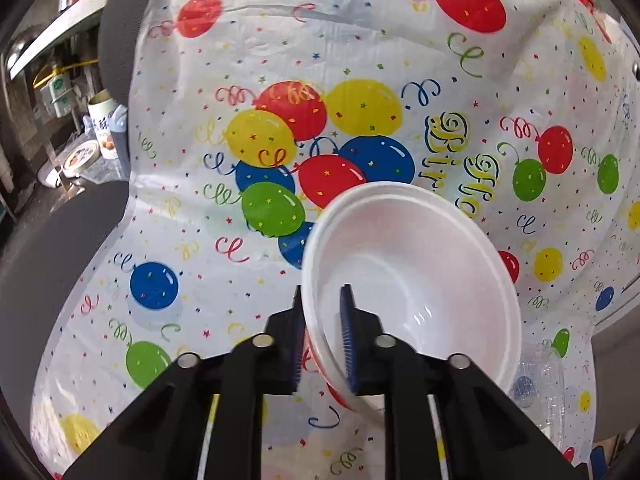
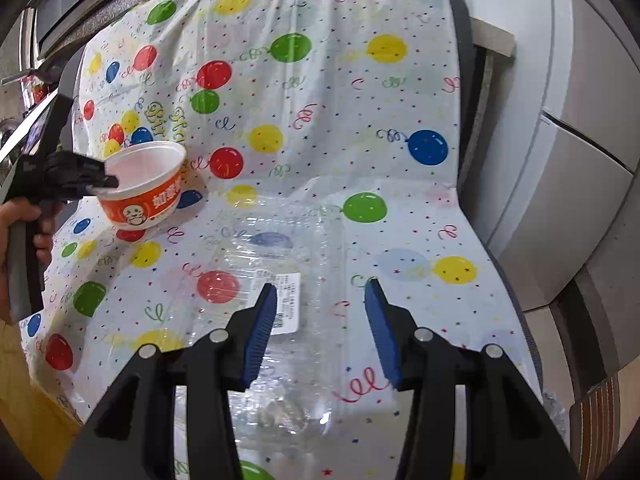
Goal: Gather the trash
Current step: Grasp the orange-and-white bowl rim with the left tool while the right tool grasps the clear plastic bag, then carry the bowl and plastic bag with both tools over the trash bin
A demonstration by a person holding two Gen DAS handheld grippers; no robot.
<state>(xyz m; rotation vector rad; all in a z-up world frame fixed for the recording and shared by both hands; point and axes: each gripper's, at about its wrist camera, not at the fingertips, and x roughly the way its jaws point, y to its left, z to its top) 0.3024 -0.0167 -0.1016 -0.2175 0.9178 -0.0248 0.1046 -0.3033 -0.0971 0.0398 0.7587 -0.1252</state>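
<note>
A chair draped in a balloon-printed plastic sheet [image 2: 320, 92] is shown from two cameras, one mounted on each hand-held claw.

Progress on the trash collection appears early. One piece, a paper bowl [image 2: 144, 184] with a white inside and an orange printed outside, is already gripped. A second piece, a clear plastic container [image 2: 280, 264] with a small white label, is left lying flat on the seat part of the sheet. No bin or bag for the trash is seen in either view, so nothing can be counted as put away.

The left claw [image 1: 322, 320] is closed on the near rim of the bowl, one blue pad inside the wall and one outside it. From the right camera the bowl is seen tilted and apparently lifted just clear of the seat, near the fold where seat and backrest meet, though contact with the sheet cannot be ruled out. The hand [image 2: 28, 224] holding that claw is seen at the left edge, wrapped around the grip, the tool reaching in from the side and angled downward.

The right claw [image 2: 320, 320] is held partly open and empty, pointed down at the seat. It hovers above the clear container; the pads are not pressing it.
</note>
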